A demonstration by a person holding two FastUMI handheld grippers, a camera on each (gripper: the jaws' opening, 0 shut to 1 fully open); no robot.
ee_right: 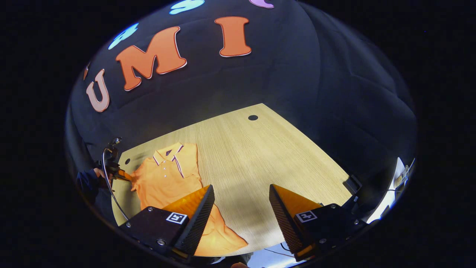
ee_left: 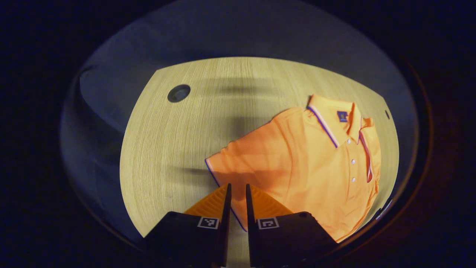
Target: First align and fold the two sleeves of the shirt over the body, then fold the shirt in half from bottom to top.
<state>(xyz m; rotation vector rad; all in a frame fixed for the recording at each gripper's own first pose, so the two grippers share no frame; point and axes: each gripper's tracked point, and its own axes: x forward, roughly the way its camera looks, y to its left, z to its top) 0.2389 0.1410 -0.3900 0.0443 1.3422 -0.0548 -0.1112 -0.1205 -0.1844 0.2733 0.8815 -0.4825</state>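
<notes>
The shirt (ee_left: 308, 167) lay flat on the table (ee_left: 178, 149), filling the right half of the left gripper view, collar toward the upper right and buttons up. Its near sleeve (ee_left: 238, 163) stretched out toward the lower centre of the frame, its piped cuff edge just ahead of the left gripper (ee_left: 238, 195), whose fingers stood nearly closed with a thin gap between them and nothing gripped; whether the tips touched the cloth I could not tell. In the right gripper view the shirt (ee_right: 167, 178) sat at the lower left, its hem running under the near finger, and the right gripper (ee_right: 241, 201) hung wide open above bare wood, well apart from the cloth. At the far left of that view the other gripper (ee_right: 122, 175) hovered at the sleeve end. I judged the first step, the sleeve fold, to be barely begun. Next, the left fingers would need to part, pinch the cuff and carry it across the body.
</notes>
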